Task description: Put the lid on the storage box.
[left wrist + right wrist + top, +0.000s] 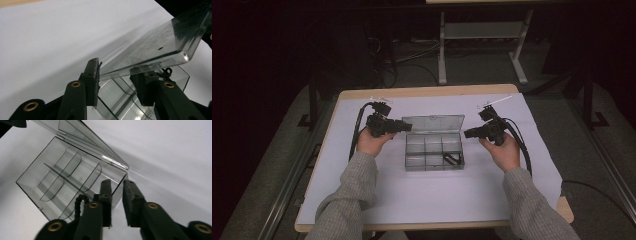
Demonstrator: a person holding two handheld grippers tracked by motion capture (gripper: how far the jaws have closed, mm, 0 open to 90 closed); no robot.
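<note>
A clear plastic compartment box (424, 146) lies mid-table with its lid (433, 123) standing up at the far side. A small black coiled piece (453, 159) rests in the near right compartment. My left gripper (407, 126) is at the lid's left end; in the left gripper view the lid's (155, 47) corner sits between the spread jaws of the gripper (117, 68), against one pad (93, 72). My right gripper (468, 133) is at the box's far right corner. Its jaws (117, 182) straddle the box's wall (119, 182) with a narrow gap, near the coiled piece (78, 205).
A white sheet (437, 200) covers the wooden table, with bare room in front of the box and on both sides. Both grey sleeves come in from the near edge. Behind the table are a white frame (482, 30) and floor cables.
</note>
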